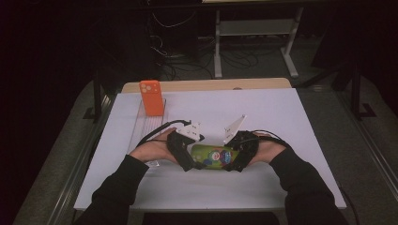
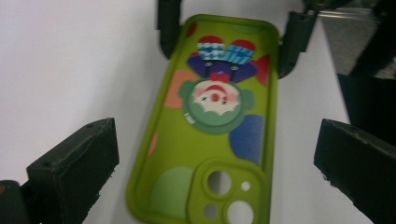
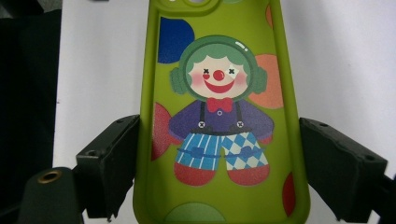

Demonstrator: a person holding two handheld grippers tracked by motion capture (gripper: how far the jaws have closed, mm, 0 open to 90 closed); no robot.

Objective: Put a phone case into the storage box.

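Note:
A lime-green phone case [image 1: 212, 156] printed with a clown lies flat on the white table [image 1: 281, 122], its long axis running left to right. My right gripper [image 3: 219, 133] has a black jaw pressed against each long side of the case [image 3: 219, 186] near the clown's legs. In the left gripper view the same two jaws clamp the case's far end [image 2: 224, 28]. My left gripper [image 2: 217, 140] straddles the camera-cutout end [image 2: 219, 186], with its jaws wide apart and a gap on each side. In the high view the left gripper [image 1: 195, 159] and the right gripper [image 1: 232, 161] face each other across the case.
An orange phone-shaped block [image 1: 151, 96] stands upright at the far end of a clear plastic tray [image 1: 143, 129] on the table's left side. A wooden strip [image 1: 211, 85] runs along the table's far edge. Cables and a desk frame [image 1: 253, 33] lie on the floor beyond.

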